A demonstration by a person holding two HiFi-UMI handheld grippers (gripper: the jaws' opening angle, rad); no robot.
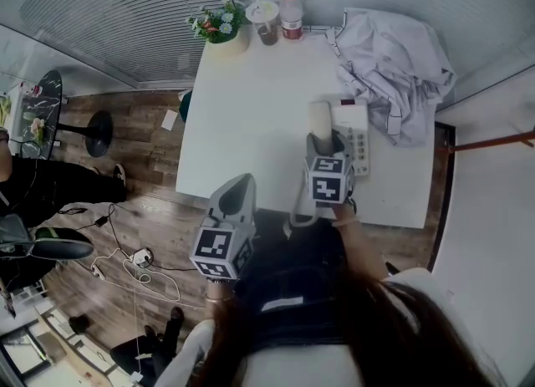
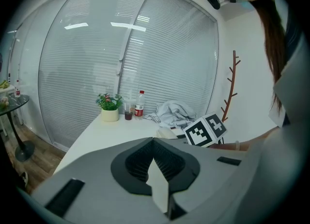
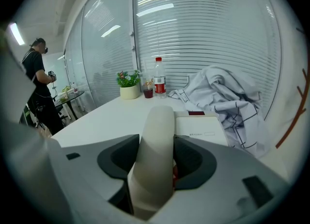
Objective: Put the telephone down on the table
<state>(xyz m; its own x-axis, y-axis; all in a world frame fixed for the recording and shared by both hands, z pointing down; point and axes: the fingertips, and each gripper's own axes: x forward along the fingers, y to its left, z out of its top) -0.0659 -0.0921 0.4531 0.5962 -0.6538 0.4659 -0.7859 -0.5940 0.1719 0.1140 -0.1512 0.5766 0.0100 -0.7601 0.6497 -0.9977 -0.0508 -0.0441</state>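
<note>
A cream telephone handset (image 1: 320, 118) stands up between the jaws of my right gripper (image 1: 323, 145), which is shut on it over the near right part of the white table (image 1: 251, 109). In the right gripper view the handset (image 3: 156, 162) fills the gap and both pads touch it. The telephone base (image 1: 355, 130) lies on the table just right of it, and shows just beyond the jaws (image 3: 201, 127) there. My left gripper (image 1: 242, 183) hangs off the table's near edge, over the floor, shut with nothing in it (image 2: 153, 141).
A crumpled white checked shirt (image 1: 393, 68) lies at the table's far right. A potted plant (image 1: 221, 26), a cup (image 1: 266, 22) and a red-capped bottle (image 1: 290, 13) stand along the far edge. A person (image 3: 41, 87) stands far left, near a round black table (image 1: 42, 114).
</note>
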